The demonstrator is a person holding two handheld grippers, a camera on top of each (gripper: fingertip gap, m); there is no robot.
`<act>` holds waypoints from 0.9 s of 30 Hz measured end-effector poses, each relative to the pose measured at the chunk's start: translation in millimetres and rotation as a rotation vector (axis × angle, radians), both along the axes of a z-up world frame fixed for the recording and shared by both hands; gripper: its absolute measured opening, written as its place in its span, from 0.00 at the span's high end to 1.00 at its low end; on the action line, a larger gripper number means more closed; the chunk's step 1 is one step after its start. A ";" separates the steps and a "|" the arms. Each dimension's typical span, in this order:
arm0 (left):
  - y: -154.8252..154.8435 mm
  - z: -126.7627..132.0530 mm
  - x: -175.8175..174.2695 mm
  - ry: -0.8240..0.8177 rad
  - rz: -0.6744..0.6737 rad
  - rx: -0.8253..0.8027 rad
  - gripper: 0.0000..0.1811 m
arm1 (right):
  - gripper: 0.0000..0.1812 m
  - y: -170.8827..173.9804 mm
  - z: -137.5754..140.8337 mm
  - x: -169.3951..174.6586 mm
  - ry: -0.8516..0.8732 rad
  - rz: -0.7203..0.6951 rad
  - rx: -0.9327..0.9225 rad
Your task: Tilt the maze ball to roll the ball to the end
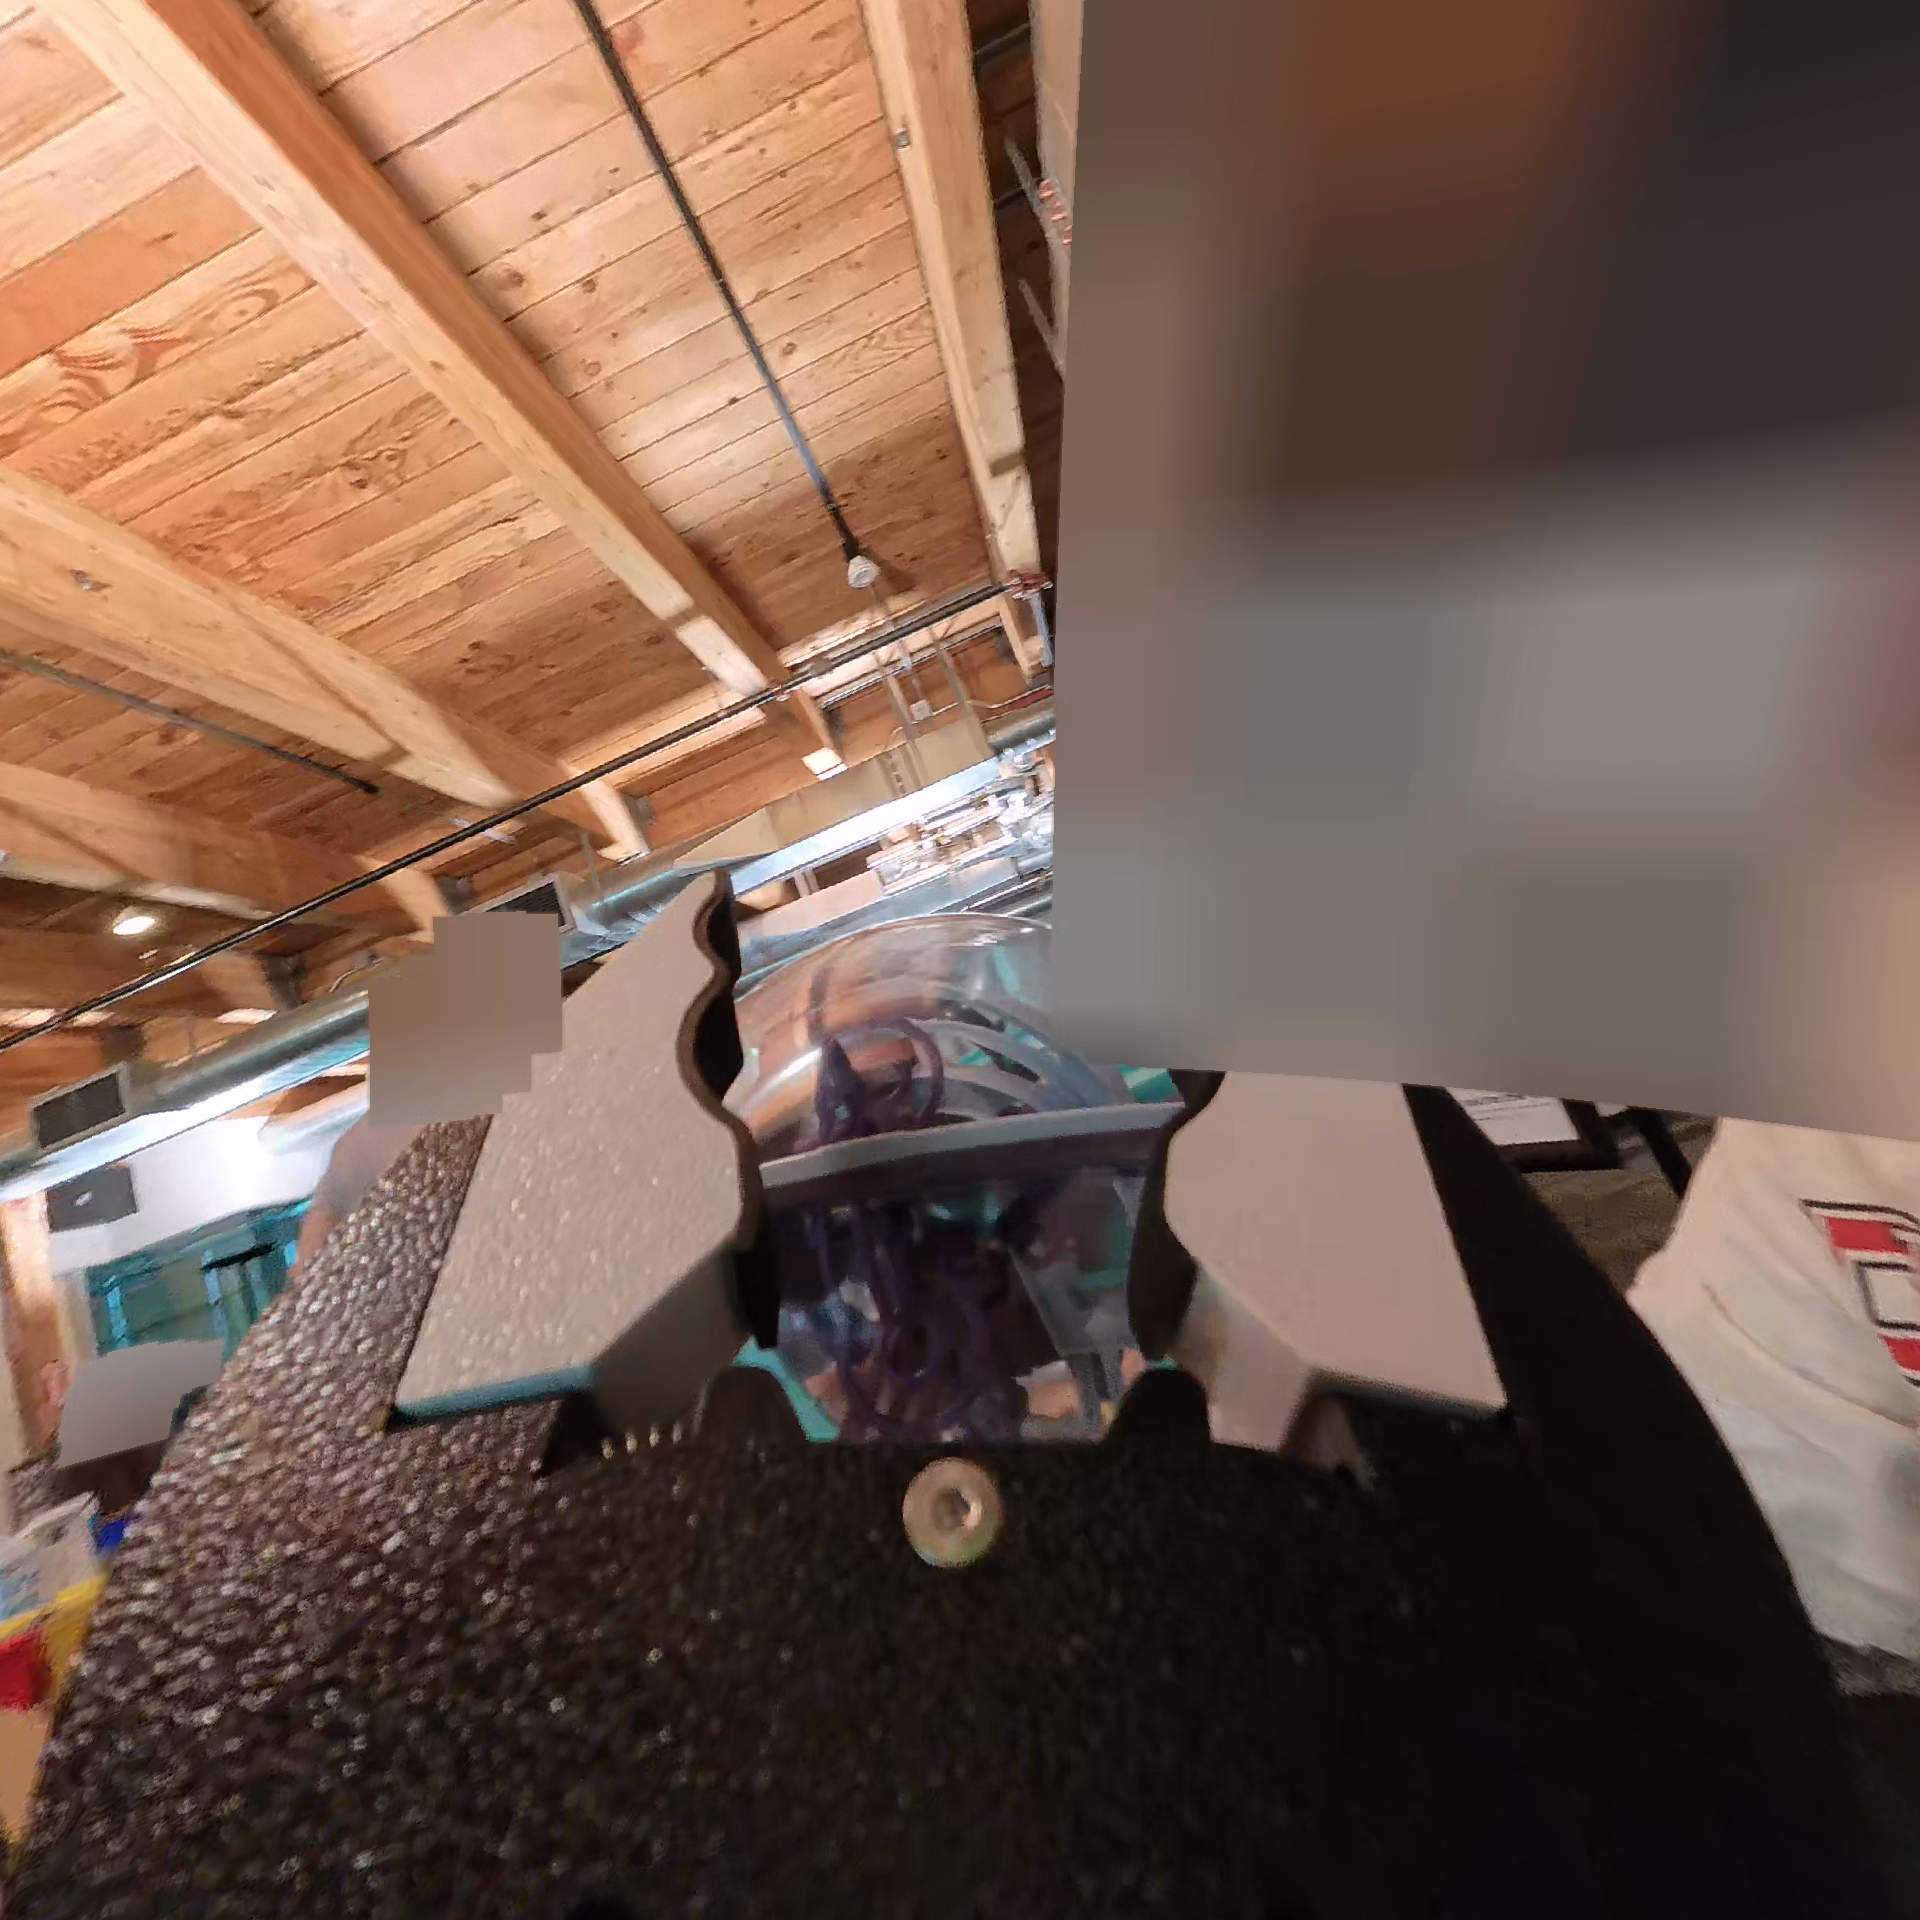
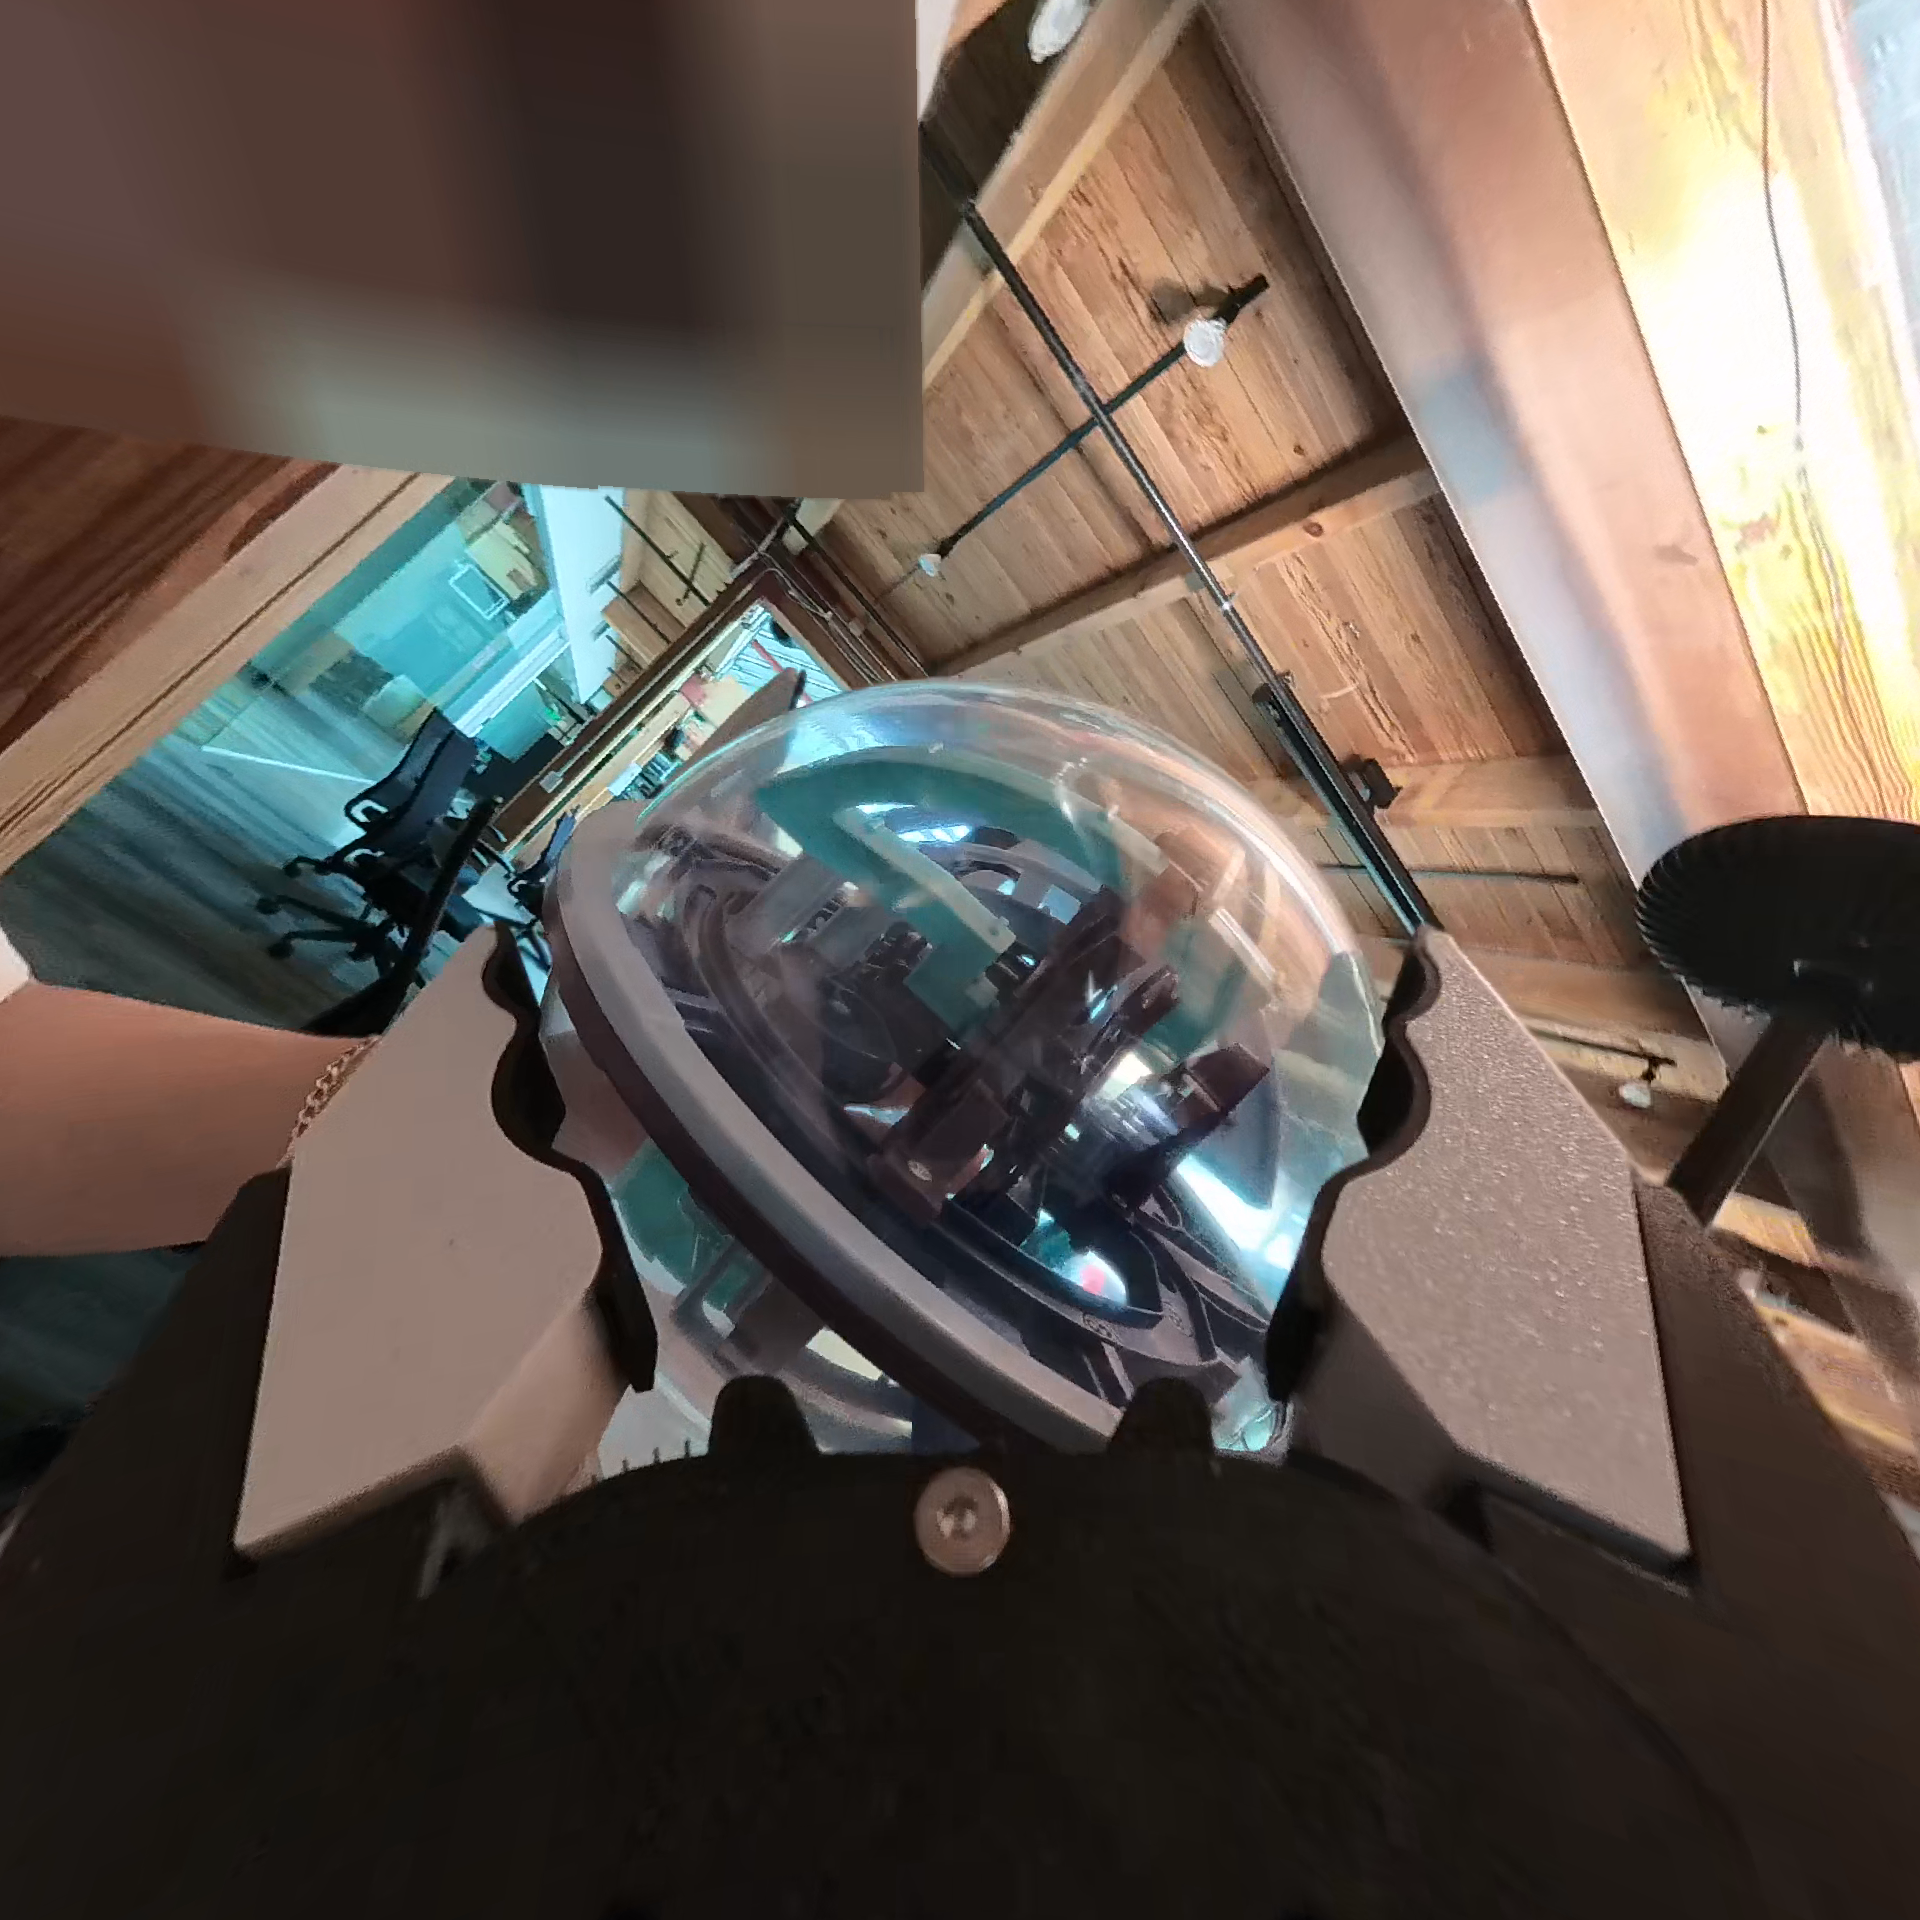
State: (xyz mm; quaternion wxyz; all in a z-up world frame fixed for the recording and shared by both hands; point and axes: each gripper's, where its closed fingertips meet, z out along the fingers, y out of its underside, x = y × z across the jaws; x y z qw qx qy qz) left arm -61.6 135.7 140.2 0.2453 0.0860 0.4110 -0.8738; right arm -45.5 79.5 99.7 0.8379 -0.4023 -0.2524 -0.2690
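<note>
— So which step is this?

— The tilting itself, I'd judge. Both tongs clamp the maze ball (image 2: 966, 1039) and lift it toward the wooden ceiling (image 1: 416, 416), well up in the air. The right gripper (image 2: 966, 1153) has its fingers (image 2: 436, 1195) spread wide, pressed on the clear shell at nine and three o'clock. The left gripper (image 1: 951, 1195) is set narrower, its fingers (image 1: 613, 1195) closed on the ball's grey rim (image 1: 966, 1148).

— Where's the little ball inside?

— I cannot tell. Neither view shows it plainly among the tracks; there is a small red glint low in the right wrist view, but that may only be a reflection.

— Then what does the next move call for?

— Probably a slow, small roll of both wrists together, keeping the squeeze even so the smooth shell doesn't slip. It also needs a clear look through the dome before turning further.

— What does one view give that the other doesn't?

— The right wrist view shows the dome nearly whole: the rim running from ten to five o'clock, teal and dark tracks (image 2: 831, 831) inside, and office chairs (image 2: 395, 831) at nine o'clock. The left wrist view sees only a slice of the ball, with purple track (image 1: 883, 1247) at its centre, and a white shirt (image 1: 1766, 1403) at three o'clock.
</note>
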 end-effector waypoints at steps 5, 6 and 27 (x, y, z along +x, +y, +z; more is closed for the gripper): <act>-9.4 3.2 16.0 0.042 0.093 0.049 0.54 | 0.15 -3.5 2.1 16.0 0.104 0.041 0.044; -12.4 4.4 17.3 0.044 0.109 0.061 0.55 | 0.14 -5.7 3.5 18.7 0.124 0.059 0.054; -47.6 115.8 34.3 0.062 0.341 0.287 0.57 | 0.15 -31.1 112.3 54.6 0.437 0.350 0.366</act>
